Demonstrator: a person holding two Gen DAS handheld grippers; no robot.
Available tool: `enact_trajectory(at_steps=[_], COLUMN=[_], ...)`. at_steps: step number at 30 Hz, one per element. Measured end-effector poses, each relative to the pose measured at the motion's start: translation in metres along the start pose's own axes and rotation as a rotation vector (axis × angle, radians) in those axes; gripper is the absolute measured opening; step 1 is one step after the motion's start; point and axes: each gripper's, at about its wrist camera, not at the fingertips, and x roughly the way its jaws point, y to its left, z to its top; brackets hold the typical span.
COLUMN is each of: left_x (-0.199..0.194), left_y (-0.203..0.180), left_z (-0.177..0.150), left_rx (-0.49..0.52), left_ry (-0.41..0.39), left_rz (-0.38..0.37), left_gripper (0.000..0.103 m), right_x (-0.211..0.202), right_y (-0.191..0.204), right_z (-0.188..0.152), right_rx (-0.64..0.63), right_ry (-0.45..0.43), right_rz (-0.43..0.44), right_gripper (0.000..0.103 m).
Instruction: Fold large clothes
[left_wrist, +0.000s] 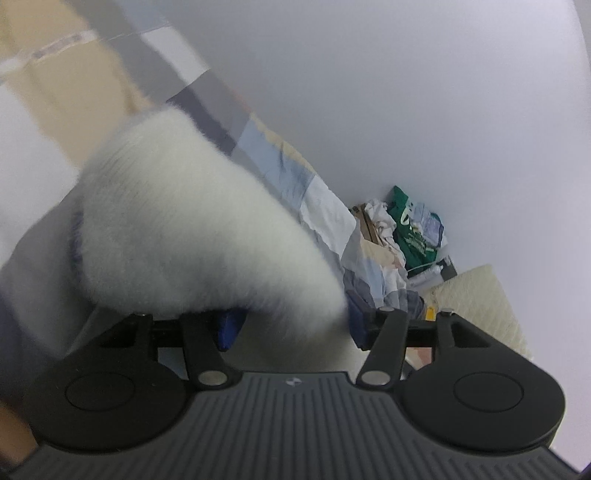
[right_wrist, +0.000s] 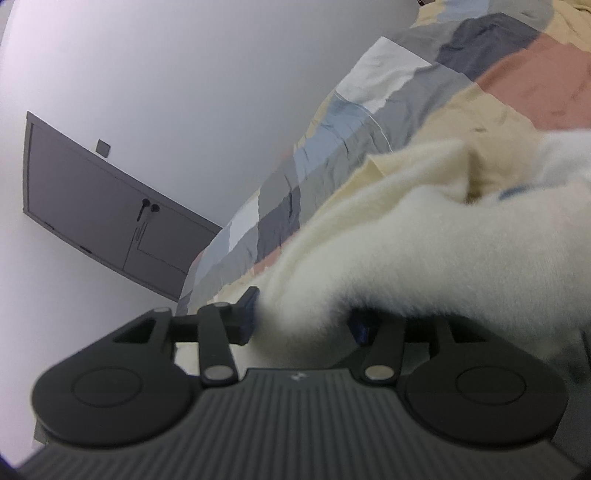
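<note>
A white fluffy knitted garment (left_wrist: 177, 229) fills the middle of the left wrist view, lying on a patchwork quilt (left_wrist: 321, 214). Its edge hangs between the blue pads of my left gripper (left_wrist: 295, 328), whose jaws stand well apart without pinching it. In the right wrist view the same garment (right_wrist: 424, 266) bunches up from the lower middle to the right edge over the quilt (right_wrist: 295, 177). A tuft of it sits between the pads of my right gripper (right_wrist: 303, 321), and those jaws are also apart and loose around it. Both sets of fingertips are partly hidden by the fluff.
A heap of clothes with a green garment (left_wrist: 410, 229) lies at the bed's far end, beside a cream mat (left_wrist: 476, 295). A cardboard box (left_wrist: 55, 74) stands at the upper left. A grey door (right_wrist: 110, 210) is set in the white wall beyond the bed's edge.
</note>
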Motion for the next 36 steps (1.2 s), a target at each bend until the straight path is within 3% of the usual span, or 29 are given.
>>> enact_trajectory(at_steps=[6,9,17,25,34,36], left_x=[0.046,0.073,0.137,0.183,0.18,0.172], left_y=[-0.023,-0.02,0.032,0.067,0.059,0.058], left_z=[0.044,0.065,0.1,0.109,0.115,0.118], left_rx=[0.165,0.186,0.114,0.083,0.099,0.078], left_ry=[0.036,0.045,0.048,0.072,0.101,0.118], left_rz=[0.042,0.046,-0.014,0.036,0.036,0.008], left_gripper=[0.063,0.063,0.065,0.065,0.066,0.072], right_x=[0.034,0.053,0.113,0.169,0.164,0.154], right_y=[0.014,0.016,-0.011,-0.062,-0.066,-0.059], right_z=[0.036,0.052,0.082,0.097,0.101,0.102], right_rx=[-0.053,-0.081,-0.098,0.02,0.022,-0.003], right_ry=[-0.004,-0.007,0.002,0.049,0.071,0.068], right_rz=[-0.026,-0.032,-0.017,0.066,0.113,0.105], right_gripper=[0.053,0.053,0.054,0.058,0.059,0.069])
